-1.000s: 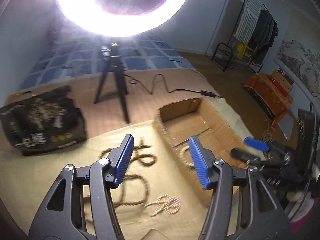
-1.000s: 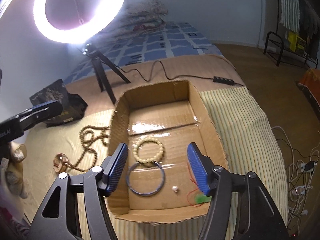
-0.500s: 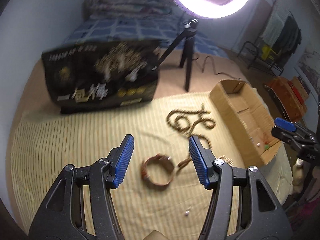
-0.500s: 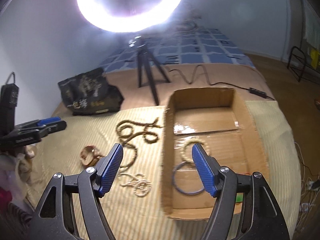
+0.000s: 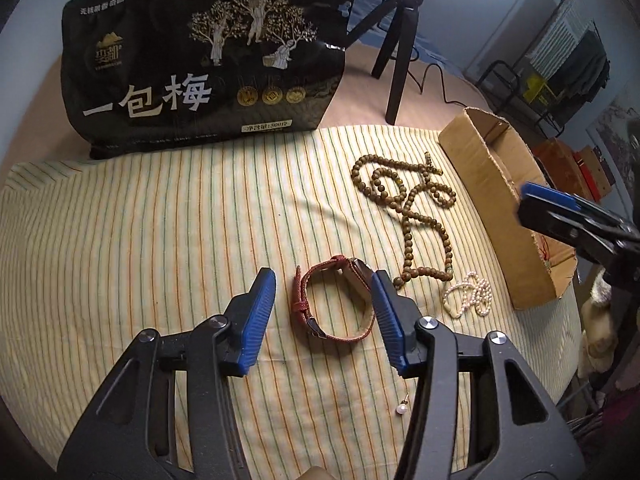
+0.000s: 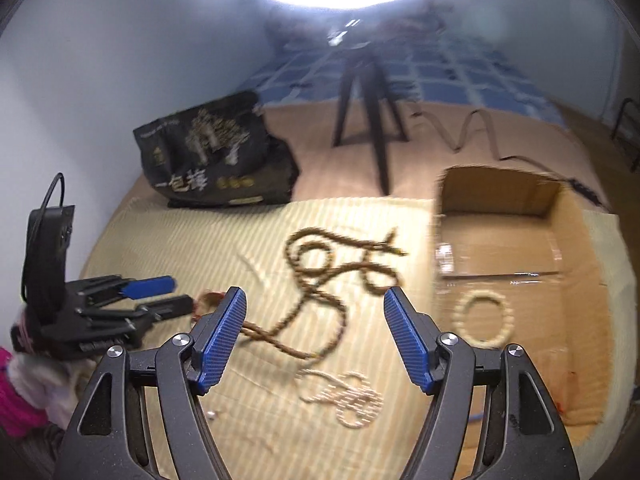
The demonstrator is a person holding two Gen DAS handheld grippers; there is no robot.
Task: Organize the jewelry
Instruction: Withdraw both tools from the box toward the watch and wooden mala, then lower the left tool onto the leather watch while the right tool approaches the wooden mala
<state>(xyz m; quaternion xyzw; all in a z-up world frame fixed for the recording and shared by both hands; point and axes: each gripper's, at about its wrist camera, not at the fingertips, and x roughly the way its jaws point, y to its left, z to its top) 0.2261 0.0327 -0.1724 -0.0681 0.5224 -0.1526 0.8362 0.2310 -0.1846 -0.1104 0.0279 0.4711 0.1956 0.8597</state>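
A red-strapped watch (image 5: 332, 306) lies on the striped cloth (image 5: 160, 240) between the pads of my left gripper (image 5: 324, 316). The jaws are closing; the right pad is at the watch case and the left pad stands clear of the strap. My right gripper (image 6: 316, 336) hovers open and holds nothing, above a brown bead necklace (image 6: 320, 280) and a pearl string (image 6: 344, 396). A cardboard box (image 6: 496, 188) on the right holds a cream bead bracelet (image 6: 484, 316). A loose pearl earring (image 5: 401, 409) lies near my left gripper.
A black snack bag (image 5: 200, 60) stands at the back of the cloth. The ring light's tripod (image 5: 396, 60) and its cable are behind the box (image 5: 492, 200). In the right wrist view the left gripper (image 6: 182, 292) is at the left.
My left gripper swung left from the box and came down around the watch, jaws narrowing. My right gripper moved left from over the box to over the necklaces.
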